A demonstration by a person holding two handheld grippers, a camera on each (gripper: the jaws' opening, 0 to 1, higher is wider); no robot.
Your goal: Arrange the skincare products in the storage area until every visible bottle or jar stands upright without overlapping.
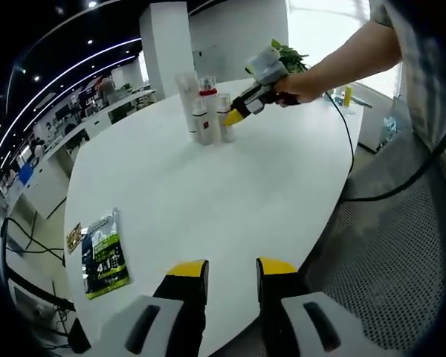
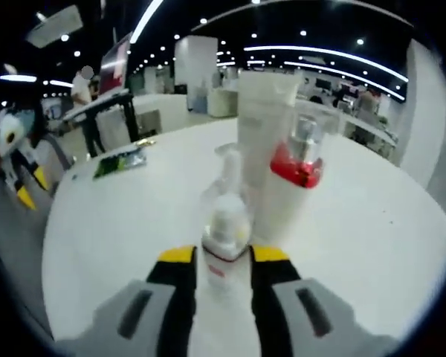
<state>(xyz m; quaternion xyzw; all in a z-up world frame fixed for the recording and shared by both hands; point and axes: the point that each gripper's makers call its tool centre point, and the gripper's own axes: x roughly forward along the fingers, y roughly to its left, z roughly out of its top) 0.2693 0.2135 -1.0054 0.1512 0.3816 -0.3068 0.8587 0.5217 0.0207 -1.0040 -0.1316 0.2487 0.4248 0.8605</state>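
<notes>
Right now the skincare products stand upright in a tight cluster near the far edge of the round white table [image 1: 230,193]. In the right gripper view, the right gripper [image 2: 223,256] has its yellow-tipped jaws on either side of a small white pump bottle [image 2: 224,230] with a clear cap; the jaws sit close against its sides, though whether they actually press it cannot be told from this angle. Just behind that bottle stands a white bottle with a red collar [image 2: 291,190] under a clear cap, and behind that a tall white tube [image 2: 262,123], the three close together.

In the left gripper view, the left gripper [image 1: 233,269] hangs over the near edge of the table with its jaws parted and nothing between them. A green and black sachet [image 1: 104,254] lies flat near the table's left edge, with a smaller packet [image 1: 74,236] just beside it. Across the table the person's hand [image 1: 293,88] holds the right gripper up against the cluster of bottles [image 1: 202,110]. A black cable [image 1: 357,171] trails from that hand over the table's right edge. A green plant [image 1: 288,53] stands beyond the far edge.
</notes>
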